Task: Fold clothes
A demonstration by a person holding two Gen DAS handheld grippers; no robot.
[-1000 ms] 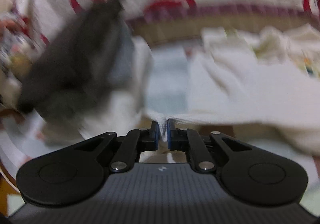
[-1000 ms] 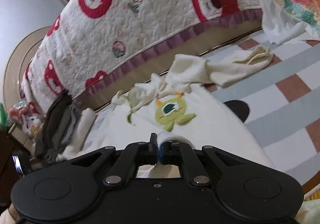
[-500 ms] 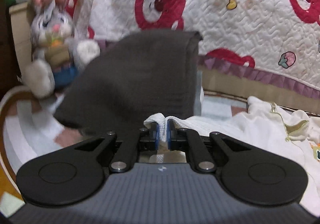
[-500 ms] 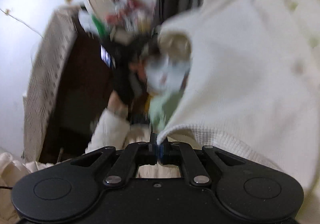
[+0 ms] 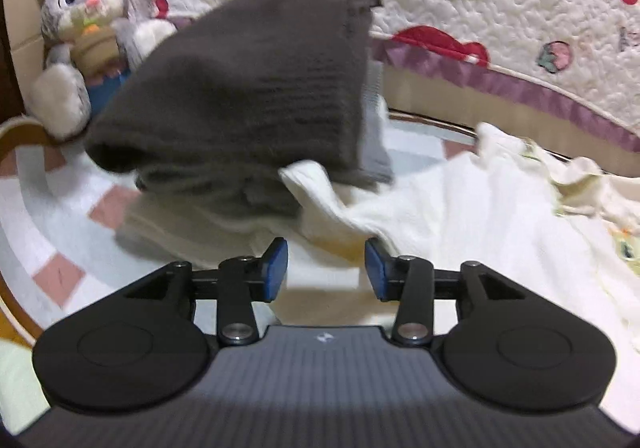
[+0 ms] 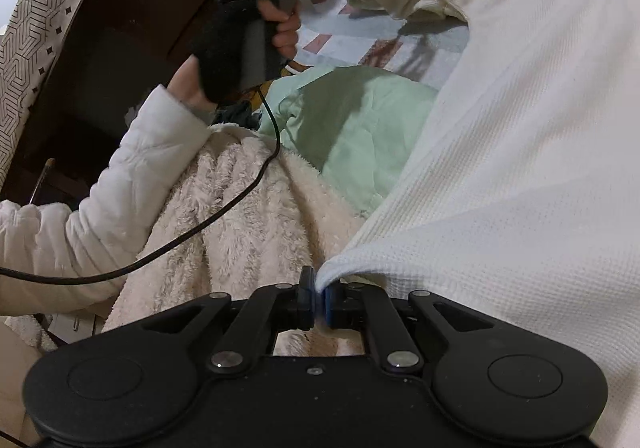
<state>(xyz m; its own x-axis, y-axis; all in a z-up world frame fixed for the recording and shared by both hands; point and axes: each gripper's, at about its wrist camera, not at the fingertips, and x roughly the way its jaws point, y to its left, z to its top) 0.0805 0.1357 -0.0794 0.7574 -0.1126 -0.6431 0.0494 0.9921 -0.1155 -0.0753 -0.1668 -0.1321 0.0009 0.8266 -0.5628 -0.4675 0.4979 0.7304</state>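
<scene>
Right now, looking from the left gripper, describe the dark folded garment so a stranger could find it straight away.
Start at the bear-print quilt hanging down the bed's side. Below it on the checked mat sits a stack of folded clothes, beside the plush rabbit. The dark folded garment tops that stack: charcoal knit, while everything around is white or cream.

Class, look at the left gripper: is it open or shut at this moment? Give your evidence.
Open. The left gripper shows its blue pads well apart, with the white garment lying beyond them, not pinched.

We see a white waffle-knit cloth garment (image 6: 520,151), a fuzzy dark grey knit (image 5: 256,87), a fluffy cream fleece (image 6: 248,215), and matt black plastic grippers (image 6: 316,302).
</scene>
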